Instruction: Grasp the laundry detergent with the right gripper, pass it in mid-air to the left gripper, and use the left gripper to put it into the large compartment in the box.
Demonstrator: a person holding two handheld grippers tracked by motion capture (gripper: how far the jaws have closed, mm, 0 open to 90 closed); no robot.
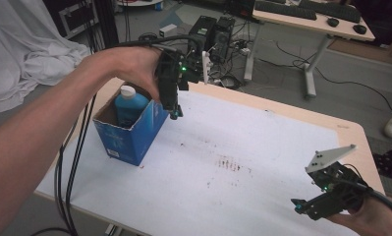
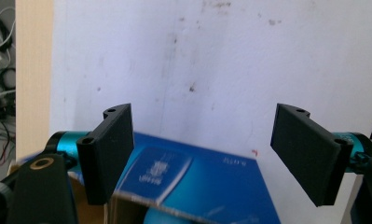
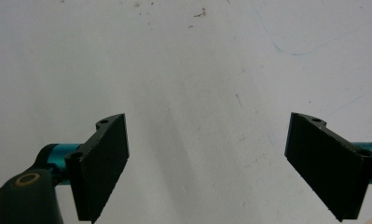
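Note:
A blue bottle with a white cap (image 1: 128,104) stands inside an open blue cardboard box (image 1: 134,135) at the table's left. My left gripper (image 1: 174,114) hangs pointing down just above the box's right rim, its jaws open and empty. In the left gripper view the left gripper (image 2: 202,154) frames the blue box (image 2: 211,182) and its flap below, with nothing between the black pads. My right gripper (image 1: 297,205) rests low at the table's near right corner, and in the right gripper view the right gripper (image 3: 221,168) stands open over bare white table.
The white table top (image 1: 242,142) carries a patch of brown stains (image 1: 229,163) near its middle. Black cables (image 1: 70,162) hang off the left edge. Beyond the far edge are computer towers (image 1: 213,32) and a desk (image 1: 311,19); white cloth (image 1: 21,49) drapes at far left.

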